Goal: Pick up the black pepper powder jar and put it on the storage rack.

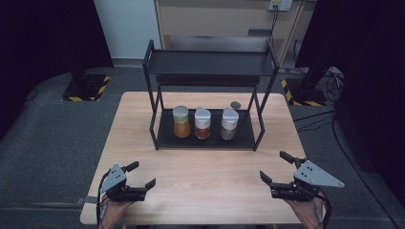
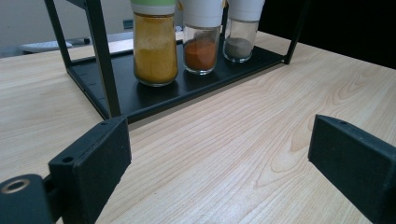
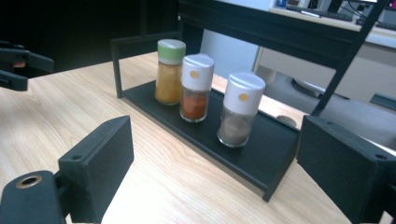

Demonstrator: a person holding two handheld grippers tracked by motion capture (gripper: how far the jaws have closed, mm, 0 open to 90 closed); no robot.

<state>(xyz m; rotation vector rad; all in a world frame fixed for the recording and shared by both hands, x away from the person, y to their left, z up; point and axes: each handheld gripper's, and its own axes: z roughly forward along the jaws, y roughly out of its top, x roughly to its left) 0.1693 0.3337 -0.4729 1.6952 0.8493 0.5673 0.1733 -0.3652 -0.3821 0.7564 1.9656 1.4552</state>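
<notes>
Three spice jars stand in a row on the lower shelf of a black two-tier rack (image 1: pixel 165 137): a yellow-powder jar with a green lid (image 1: pixel 181 122), a red-powder jar with a white lid (image 1: pixel 202 123) and a grey-powder jar with a white lid (image 1: pixel 229 124). My left gripper (image 1: pixel 142 174) rests open over the table's front left, with nothing between its jaws. My right gripper (image 1: pixel 274 165) stands open at the front right, also empty. In the left gripper view, the yellow jar (image 2: pixel 155 46) is nearest. In the right gripper view, the grey jar (image 3: pixel 238 114) is nearest.
The rack's upper shelf (image 1: pixel 210 63) is bare and overhangs the jars. A small round grey disc (image 1: pixel 235 105) lies on the wooden table (image 1: pixel 205 176) behind the rack. Black stands and cables sit on the floor at both sides.
</notes>
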